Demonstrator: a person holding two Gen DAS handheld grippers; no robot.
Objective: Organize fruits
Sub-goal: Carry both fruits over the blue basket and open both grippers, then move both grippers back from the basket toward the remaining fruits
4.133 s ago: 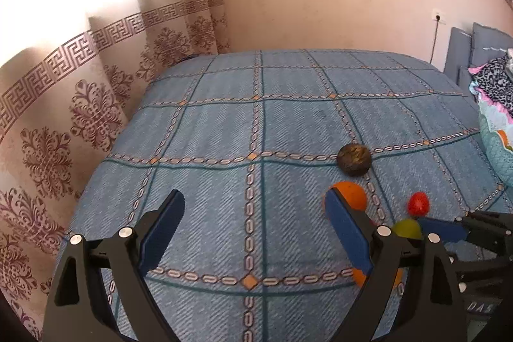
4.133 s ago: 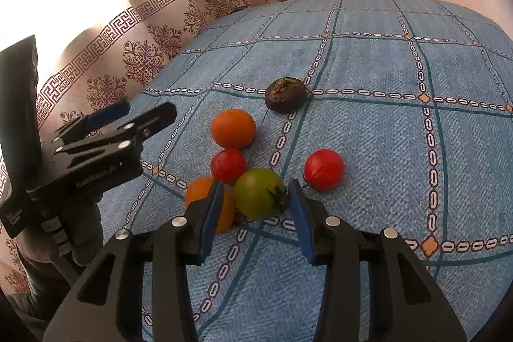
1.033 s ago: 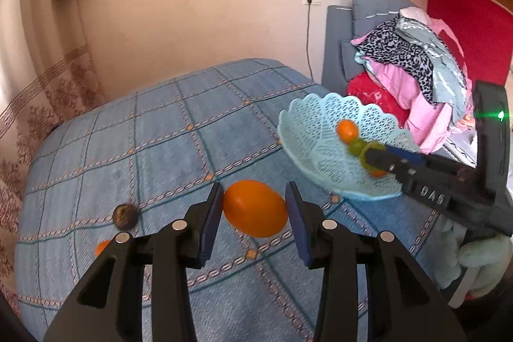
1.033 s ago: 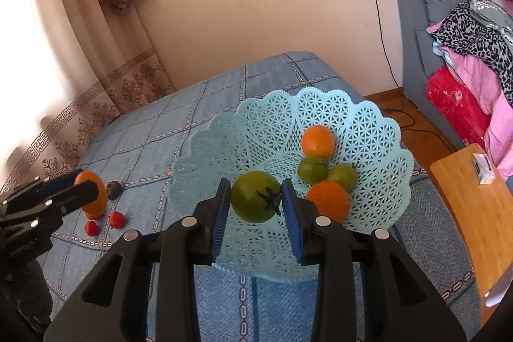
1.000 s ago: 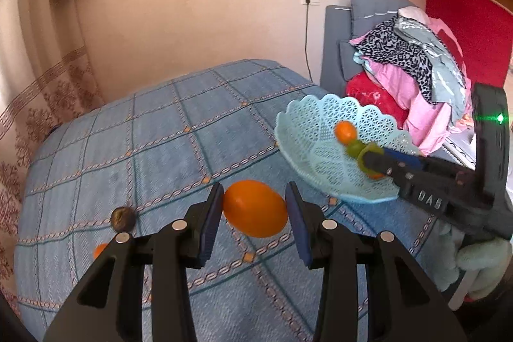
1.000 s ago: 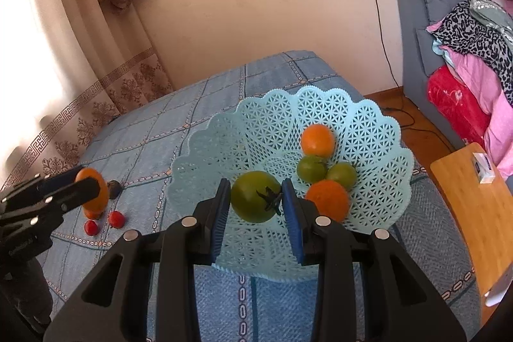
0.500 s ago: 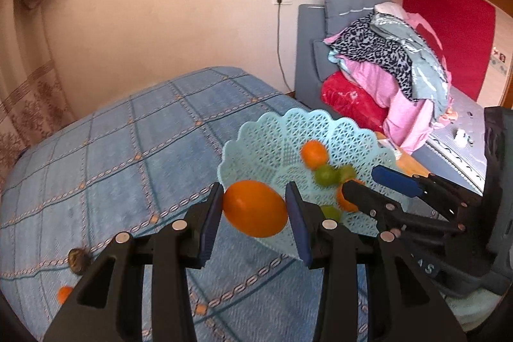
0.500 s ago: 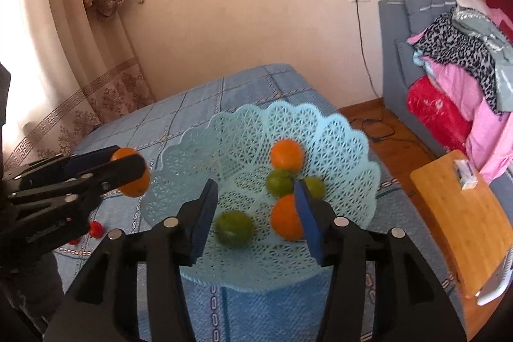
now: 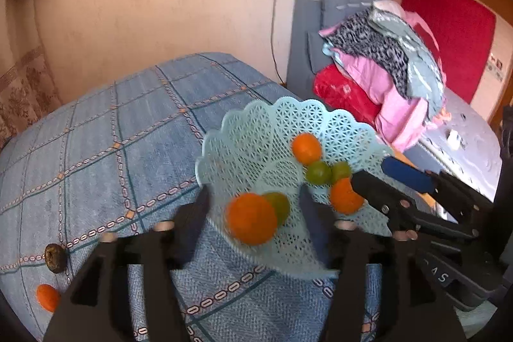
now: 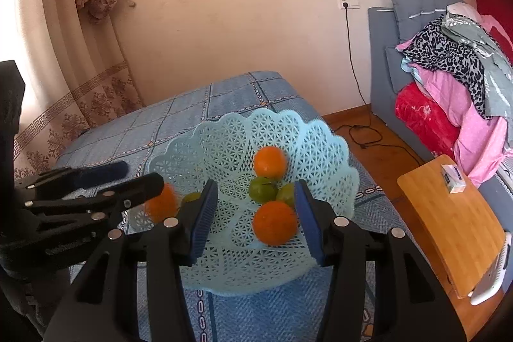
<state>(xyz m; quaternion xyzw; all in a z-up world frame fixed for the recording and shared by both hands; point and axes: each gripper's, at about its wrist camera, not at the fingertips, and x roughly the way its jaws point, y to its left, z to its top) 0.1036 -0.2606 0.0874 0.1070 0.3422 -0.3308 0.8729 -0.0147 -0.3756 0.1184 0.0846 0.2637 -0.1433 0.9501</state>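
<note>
Left wrist view shows my left gripper [image 9: 253, 207] jaws have just been opening, releasing the round orange fruit [image 9: 251, 218] into the pale-blue lattice plastic basket [image 9: 256, 130] on the bed, my right gripper [image 10: 253, 217] parted, empty.

Pale blue lattice basket [image 10: 327, 149]; orange, green fruits; blue checked bedspread [image 9: 96, 149]

Four oranges [image 9: 251, 218], three green fruits [image 9: 318, 172] — one basket [image 9: 256, 130].

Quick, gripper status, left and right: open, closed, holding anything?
Left gripper: open, jaws just opening; the orange sits loose between them.
Right gripper: open, holding nothing, above the basket.
</note>
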